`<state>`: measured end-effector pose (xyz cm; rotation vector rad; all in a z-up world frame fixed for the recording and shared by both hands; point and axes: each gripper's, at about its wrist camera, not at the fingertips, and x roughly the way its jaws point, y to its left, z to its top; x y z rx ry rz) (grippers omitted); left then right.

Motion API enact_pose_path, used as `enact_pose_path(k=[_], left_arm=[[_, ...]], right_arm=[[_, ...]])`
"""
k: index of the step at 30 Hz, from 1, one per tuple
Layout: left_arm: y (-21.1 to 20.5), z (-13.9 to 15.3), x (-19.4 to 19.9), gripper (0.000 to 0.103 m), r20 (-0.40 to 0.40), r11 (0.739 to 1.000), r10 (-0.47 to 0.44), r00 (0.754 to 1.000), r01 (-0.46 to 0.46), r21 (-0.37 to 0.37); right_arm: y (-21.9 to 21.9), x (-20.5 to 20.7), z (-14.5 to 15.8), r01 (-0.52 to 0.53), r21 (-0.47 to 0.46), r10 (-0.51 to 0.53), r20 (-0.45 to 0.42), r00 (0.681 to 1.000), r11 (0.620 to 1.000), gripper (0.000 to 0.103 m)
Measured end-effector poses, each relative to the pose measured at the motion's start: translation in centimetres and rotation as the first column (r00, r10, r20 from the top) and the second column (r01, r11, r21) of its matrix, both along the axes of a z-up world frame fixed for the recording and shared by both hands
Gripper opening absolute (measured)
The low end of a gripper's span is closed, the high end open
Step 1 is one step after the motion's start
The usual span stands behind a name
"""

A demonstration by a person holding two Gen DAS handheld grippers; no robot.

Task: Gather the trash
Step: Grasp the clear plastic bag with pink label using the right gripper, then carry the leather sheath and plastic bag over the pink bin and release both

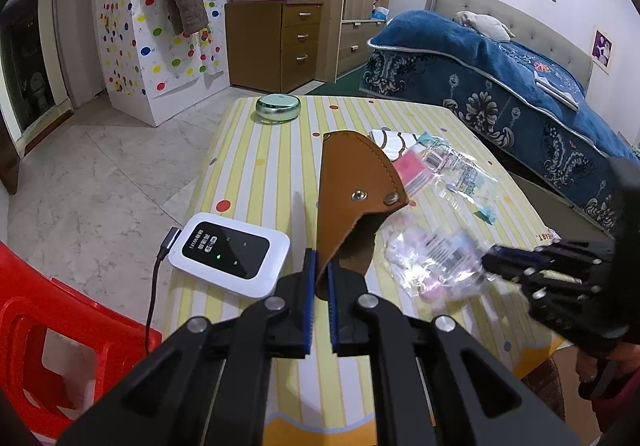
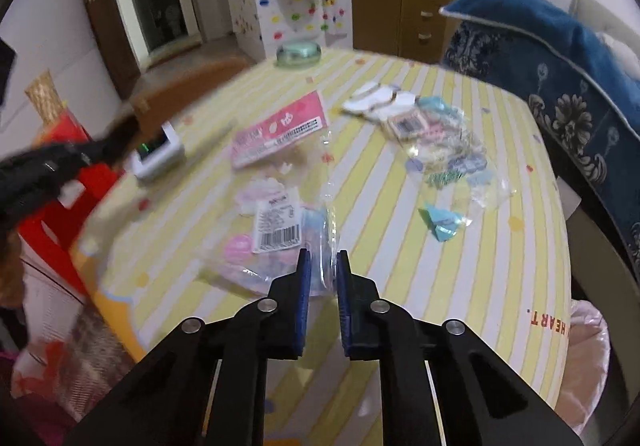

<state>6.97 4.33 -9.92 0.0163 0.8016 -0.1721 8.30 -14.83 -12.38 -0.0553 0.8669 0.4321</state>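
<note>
My left gripper [image 1: 319, 268] is shut on a brown leather pouch [image 1: 354, 198] and holds it upright above the striped table [image 1: 256, 170]. My right gripper [image 2: 322, 266] is shut on the edge of a clear plastic wrapper [image 2: 276, 230] with a barcode label; the wrapper also shows in the left wrist view [image 1: 432, 262]. More trash lies on the table: a pink wrapper [image 2: 280, 130], a clear wrapper with blue bits [image 2: 452, 162], white paper pieces [image 2: 380, 98] and a blue scrap [image 2: 442, 224].
A white wifi device [image 1: 230, 256] with a cable lies at the table's left edge. A round green tin [image 1: 278, 108] stands at the far edge. A red stool [image 1: 52, 346] is at the left, a bed [image 1: 520, 86] at the right, a bin with a pink liner [image 2: 588, 366] beside the table.
</note>
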Motion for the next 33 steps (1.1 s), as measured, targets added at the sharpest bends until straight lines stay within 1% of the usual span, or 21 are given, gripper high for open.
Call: enact_pose_path(k=[3, 5, 9, 13, 19, 25, 28, 33], left_arm=[[-0.1, 0.4, -0.2, 0.004, 0.008, 1.0, -0.005, 1.0, 0.005, 0.001], [-0.5, 0.8, -0.4, 0.004, 0.016, 1.0, -0.011, 1.0, 0.011, -0.001], [-1.6, 1.2, -0.8, 0.004, 0.026, 0.999, -0.041, 0.999, 0.041, -0.006], [-3.1, 1.4, -1.0, 0.004, 0.029, 0.997, -0.077, 0.997, 0.078, -0.01], [-5.2, 1.7, -1.4, 0.004, 0.032, 0.992, -0.129, 0.991, 0.129, -0.014], [-8.0, 1.9, -1.6, 0.004, 0.033, 0.981, -0.192, 0.981, 0.193, -0.019], [-9.8, 2.0, -1.6, 0.004, 0.037, 0.971, -0.237, 0.971, 0.238, -0.026], [-13.4, 2.0, -1.6, 0.004, 0.041, 0.95, -0.311, 0.95, 0.312, -0.024]], right_arm=[[-0.7, -0.8, 2.3, 0.031, 0.033, -0.032, 0.047, 0.998, 0.999, 0.01], [-1.2, -1.3, 3.7, 0.076, 0.016, -0.077, 0.066, 0.995, 0.997, 0.01], [-2.0, -2.4, 5.2, 0.137, -0.01, -0.135, 0.096, 0.986, 0.991, 0.01], [-3.1, -3.1, 5.4, 0.202, -0.04, -0.196, 0.11, 0.974, 0.979, 0.01], [-6.0, -4.1, 5.4, 0.279, -0.018, -0.275, 0.104, 0.956, 0.96, 0.01], [-9.3, -5.3, 5.0, 0.367, 0.002, -0.366, 0.083, 0.927, 0.93, 0.01], [-11.3, -6.1, 4.6, 0.418, 0.014, -0.418, 0.063, 0.906, 0.908, 0.01], [-14.4, -7.7, 4.5, 0.497, 0.026, -0.498, 0.057, 0.865, 0.867, 0.011]])
